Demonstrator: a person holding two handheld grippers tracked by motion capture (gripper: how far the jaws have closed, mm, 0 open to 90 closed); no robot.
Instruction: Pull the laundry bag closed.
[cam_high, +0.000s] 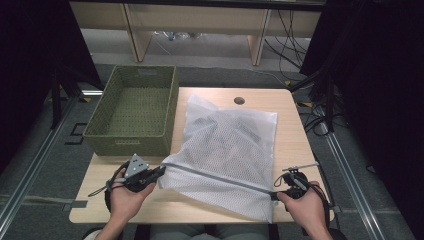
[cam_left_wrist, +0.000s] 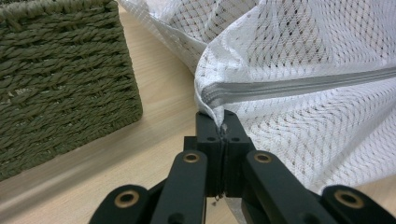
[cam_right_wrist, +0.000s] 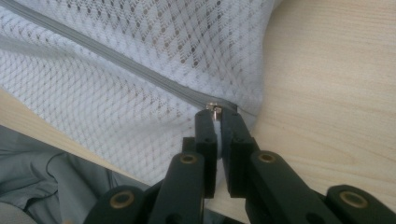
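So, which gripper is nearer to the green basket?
Left. The left gripper holds the mesh bag corner just beside the green basket; the right gripper grips the bag's far zipper end.

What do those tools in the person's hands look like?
Each gripper is black: the left gripper carries a grey three-cornered plate on top, and the right gripper has a thin grey bar. Brass-coloured pins dot the black jaw links in the gripper views. A dark cable loops from each. The forearms are bare.
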